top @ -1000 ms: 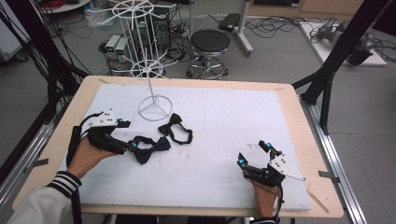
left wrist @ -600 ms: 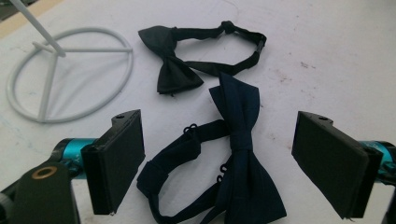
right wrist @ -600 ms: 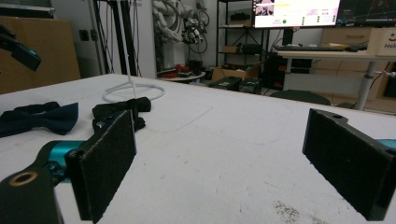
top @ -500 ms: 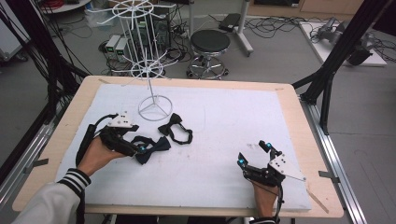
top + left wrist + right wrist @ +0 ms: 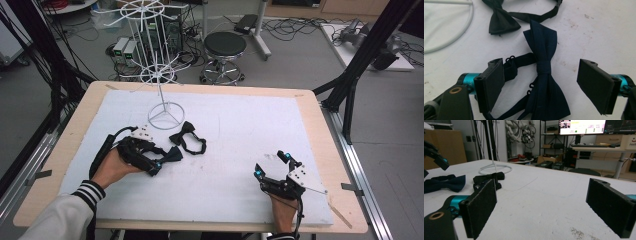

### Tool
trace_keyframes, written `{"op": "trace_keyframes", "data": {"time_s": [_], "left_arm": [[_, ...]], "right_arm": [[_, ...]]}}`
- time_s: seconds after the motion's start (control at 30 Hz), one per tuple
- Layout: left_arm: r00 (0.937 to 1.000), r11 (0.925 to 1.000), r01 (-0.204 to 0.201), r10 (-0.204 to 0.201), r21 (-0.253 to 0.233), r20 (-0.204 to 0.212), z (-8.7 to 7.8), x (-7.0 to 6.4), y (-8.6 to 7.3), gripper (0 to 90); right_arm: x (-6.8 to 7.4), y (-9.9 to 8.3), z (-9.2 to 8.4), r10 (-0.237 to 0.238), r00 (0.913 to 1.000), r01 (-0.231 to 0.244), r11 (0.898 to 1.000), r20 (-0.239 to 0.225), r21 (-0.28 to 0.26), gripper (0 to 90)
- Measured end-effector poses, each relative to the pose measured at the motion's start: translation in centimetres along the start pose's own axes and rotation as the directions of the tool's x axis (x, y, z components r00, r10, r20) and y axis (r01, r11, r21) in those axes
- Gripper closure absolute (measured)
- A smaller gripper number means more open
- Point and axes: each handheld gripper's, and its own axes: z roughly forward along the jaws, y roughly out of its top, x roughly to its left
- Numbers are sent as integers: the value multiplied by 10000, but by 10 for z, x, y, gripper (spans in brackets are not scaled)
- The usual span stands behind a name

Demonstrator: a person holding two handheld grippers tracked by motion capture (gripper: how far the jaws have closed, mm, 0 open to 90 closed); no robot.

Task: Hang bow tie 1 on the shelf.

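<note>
A dark navy bow tie [image 5: 544, 75] lies flat on the white mat, its knot between the wide-apart jaws of my left gripper [image 5: 541, 85]; the gripper is open and nothing is pinched. In the high view the same navy bow tie [image 5: 172, 154] sits at the tip of my left gripper [image 5: 159, 162]. A black bow tie [image 5: 186, 137] with its looped strap lies just beyond it, near the base of the white wire stand [image 5: 165, 116]. My right gripper [image 5: 272, 172] rests open on the mat at the front right, nothing between its pads.
The white mat [image 5: 250, 130] covers a wooden table [image 5: 75, 130]. The wire stand's upper hoops [image 5: 150, 10] rise over the table's far left. A round stool [image 5: 225, 45] and cables lie on the floor beyond. The person's striped sleeve [image 5: 87, 192] enters at the bottom left.
My left gripper has slid right and forward along the mat until its open jaws straddle the navy bow tie. The right gripper has stayed put.
</note>
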Motion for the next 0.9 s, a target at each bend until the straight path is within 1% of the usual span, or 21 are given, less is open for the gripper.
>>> {"op": "trace_keyframes", "data": {"time_s": [0.03, 0.07, 0.2, 0.27, 0.33, 0.43, 0.47, 0.53, 0.6, 0.63, 0.7, 0.77, 0.9], "left_arm": [[10000, 9999, -59, 59, 136, 42, 1, -1, 0, 239], [9999, 9996, -108, 108, 242, -6, 2, -2, 1, 239], [9994, 9975, -334, 335, 618, -3, 7, -4, 3, 284], [9995, 9969, -313, 315, 728, -26, 10, -6, 4, 291], [9995, 9951, -308, 314, 936, -51, 13, -8, 4, 315], [9994, 9926, -301, 320, 1173, -138, 17, -9, 5, 328], [9992, 9912, -360, 381, 1278, -140, 17, -9, 6, 344], [9994, 9896, -303, 325, 1404, -131, 19, -10, 6, 365], [9991, 9874, -364, 394, 1542, -162, 21, -11, 7, 386], [9993, 9880, -312, 340, 1514, -157, 23, -11, 7, 400], [9993, 9860, -351, 372, 1628, -97, 24, -12, 8, 426], [9991, 9838, -362, 393, 1755, -143, 26, -12, 9, 449], [9994, 9811, -286, 323, 1911, -159, 29, -11, 10, 483]], "right_arm": [[0, 0, 0, -6, 10000, 6, 10000, -2, -15, 90], [0, 0, 0, -6, 10000, 6, 10000, -2, -15, 90], [0, 0, 0, 13, 10000, -13, 10000, -6, -2, 90], [0, 0, 0, 7, 10000, -7, 10000, 16, -4, 90], [0, 0, 0, 5, 10000, -5, 10000, 13, -5, 90], [0, 0, 0, 13, 10000, -13, 10000, -12, -10, 90], [0, 0, 0, 10, 10000, -10, 10000, 11, -7, 90], [0, 0, 0, 36, 10000, -36, 10000, 6, -6, 90], [0, 0, 0, 35, 10000, -35, 10000, 0, -11, 90], [0, 0, 0, 27, 10000, -27, 10000, 1, -5, 90], [0, 0, 0, 36, 10000, -36, 10000, 1, -9, 90], [0, 0, 0, 38, 10000, -38, 10000, 1, -10, 90], [0, 0, 0, 47, 10000, -47, 10000, -7, -11, 90]]}}
